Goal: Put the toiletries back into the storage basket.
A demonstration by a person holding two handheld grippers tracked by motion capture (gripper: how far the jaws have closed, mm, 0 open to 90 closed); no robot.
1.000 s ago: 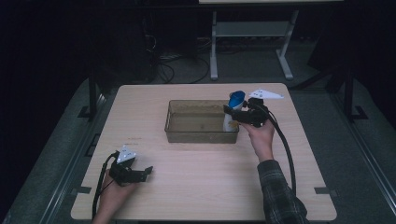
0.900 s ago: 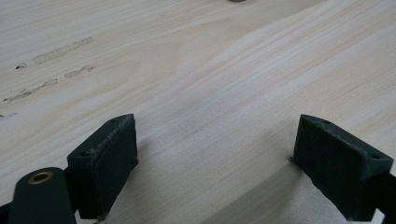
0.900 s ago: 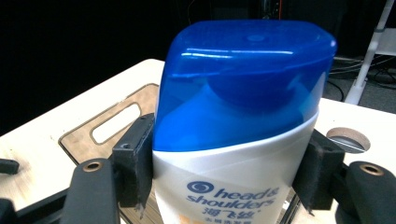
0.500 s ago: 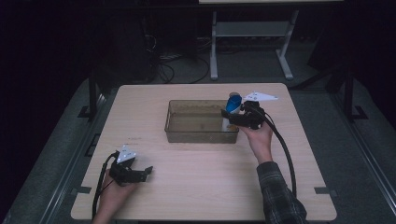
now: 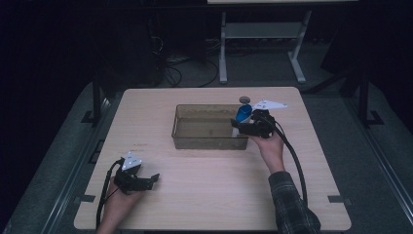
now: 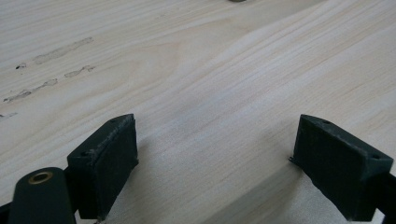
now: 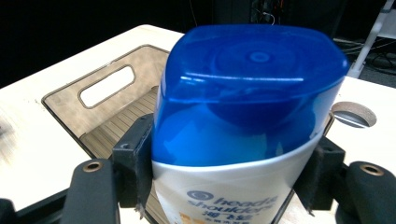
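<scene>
My right gripper (image 5: pixel 243 127) is shut on a white shampoo bottle (image 7: pixel 243 140) with a blue cap (image 5: pixel 243 113). It holds the bottle over the right end of a clear brown bin (image 5: pixel 195 135) at the table's middle. In the right gripper view the bin (image 7: pixel 105 105) with its handle slot lies behind and below the bottle, and both pads (image 7: pixel 135 158) press the bottle's sides. My left gripper (image 5: pixel 152 180) rests low on the table near the front left, open. In the left gripper view its jaws stand wide apart over bare wood with nothing between them.
The wooden table (image 5: pixel 204 195) has a round cable hole (image 5: pixel 244 100) just behind the bin. A white metal stand (image 5: pixel 263 44) and cables sit on the dark floor beyond the table's far edge. Faint marks (image 6: pixel 46 70) streak the wood near the left gripper.
My right gripper has carried the bottle leftward and slightly toward me, from beside the bin's right rim to over its right end. The left gripper has stayed put.
</scene>
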